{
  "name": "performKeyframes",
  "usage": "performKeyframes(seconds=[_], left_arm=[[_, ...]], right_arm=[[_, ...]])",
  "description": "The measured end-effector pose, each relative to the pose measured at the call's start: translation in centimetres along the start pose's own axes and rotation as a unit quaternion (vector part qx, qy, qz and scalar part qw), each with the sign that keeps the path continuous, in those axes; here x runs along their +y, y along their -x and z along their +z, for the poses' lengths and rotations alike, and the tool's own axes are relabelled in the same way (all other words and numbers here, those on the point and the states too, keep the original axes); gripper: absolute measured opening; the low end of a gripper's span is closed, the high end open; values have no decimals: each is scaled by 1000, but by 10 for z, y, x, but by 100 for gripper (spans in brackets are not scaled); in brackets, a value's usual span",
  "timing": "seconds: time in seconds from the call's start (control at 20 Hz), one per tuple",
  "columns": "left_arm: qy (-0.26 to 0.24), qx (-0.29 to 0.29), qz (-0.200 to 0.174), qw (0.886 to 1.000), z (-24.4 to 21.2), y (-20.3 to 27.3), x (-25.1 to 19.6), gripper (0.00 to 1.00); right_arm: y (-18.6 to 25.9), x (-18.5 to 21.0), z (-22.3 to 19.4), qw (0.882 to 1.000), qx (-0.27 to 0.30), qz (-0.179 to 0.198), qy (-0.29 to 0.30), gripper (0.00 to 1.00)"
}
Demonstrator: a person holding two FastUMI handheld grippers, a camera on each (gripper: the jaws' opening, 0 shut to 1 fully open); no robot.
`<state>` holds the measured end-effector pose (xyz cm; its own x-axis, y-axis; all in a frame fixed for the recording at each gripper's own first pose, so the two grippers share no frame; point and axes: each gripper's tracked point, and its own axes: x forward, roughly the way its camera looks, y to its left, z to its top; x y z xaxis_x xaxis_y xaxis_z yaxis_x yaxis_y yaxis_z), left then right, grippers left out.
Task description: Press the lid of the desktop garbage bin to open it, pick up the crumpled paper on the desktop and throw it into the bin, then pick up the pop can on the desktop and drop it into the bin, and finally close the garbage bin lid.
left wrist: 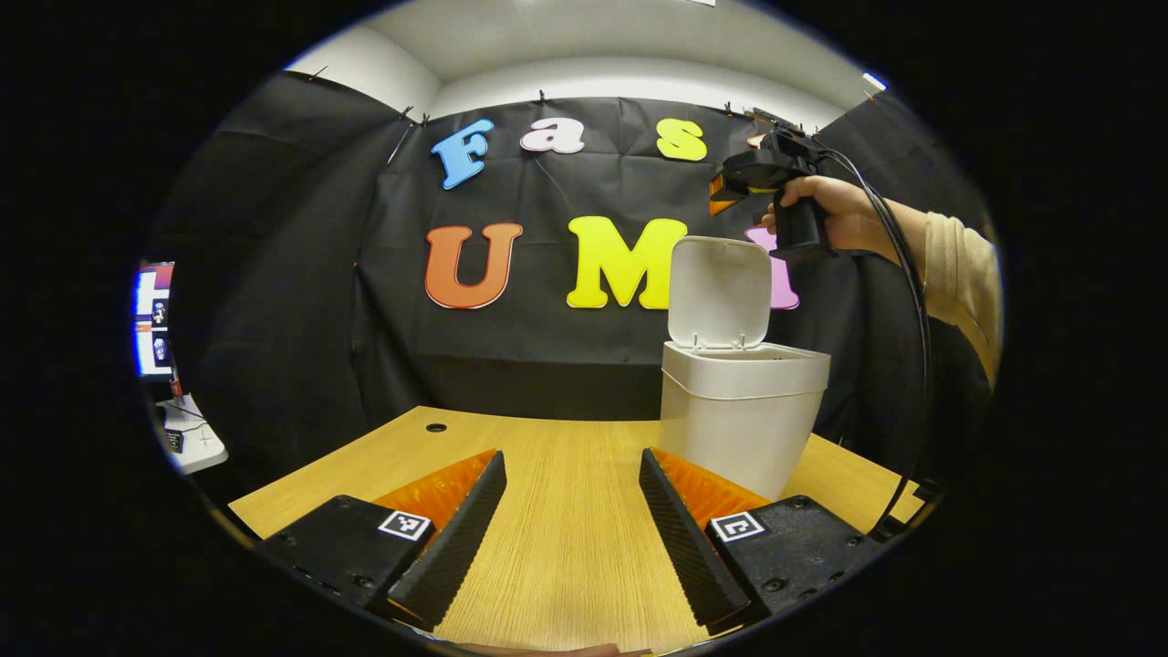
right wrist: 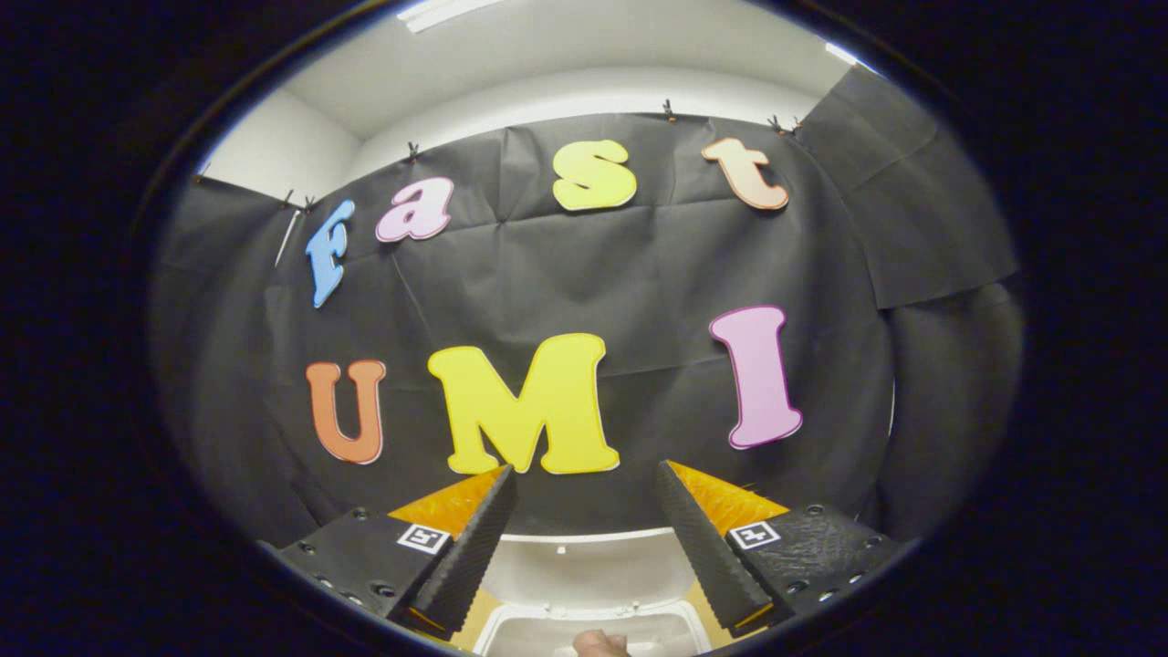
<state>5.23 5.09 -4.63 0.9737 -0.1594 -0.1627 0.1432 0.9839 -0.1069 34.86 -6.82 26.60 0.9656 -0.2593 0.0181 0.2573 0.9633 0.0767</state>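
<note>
On the wooden table the garbage bin stands with its lid upright and open. Low over the table, the left gripper has fingers spread apart, empty. Above the bin a hand holds the right gripper, fingers apart, nothing between them

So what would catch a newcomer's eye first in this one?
The white garbage bin on the wooden desktop, its lid standing upright and open. Above it, a hand holds the right tongs raised over the bin. The left tongs sit open, low over the desktop.
</note>
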Motion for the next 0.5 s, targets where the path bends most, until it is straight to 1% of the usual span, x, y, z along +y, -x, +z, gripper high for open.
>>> performKeyframes(seconds=[0.15,0.2,0.25,0.3,0.35,0.4,0.5], left_arm=[[2,12,-3,1000,-5,-2,-1,95],[-1,10,-4,1000,-4,-2,2,96],[-2,9,-4,1000,-3,-2,3,95],[1,9,-4,1000,-4,-3,6,95],[5,9,2,1000,-5,-3,9,95],[5,6,8,1000,-3,-3,12,95],[5,7,7,1000,-4,-4,12,95]], right_arm=[[-15,0,-15,1000,19,-7,13,95],[-17,2,-25,999,36,-3,10,92],[-20,6,-39,998,59,3,11,95],[-18,7,-37,998,54,9,29,98],[-16,7,-32,998,48,12,38,98],[-15,6,-34,997,54,11,45,96],[-9,4,-36,997,57,15,59,95]])
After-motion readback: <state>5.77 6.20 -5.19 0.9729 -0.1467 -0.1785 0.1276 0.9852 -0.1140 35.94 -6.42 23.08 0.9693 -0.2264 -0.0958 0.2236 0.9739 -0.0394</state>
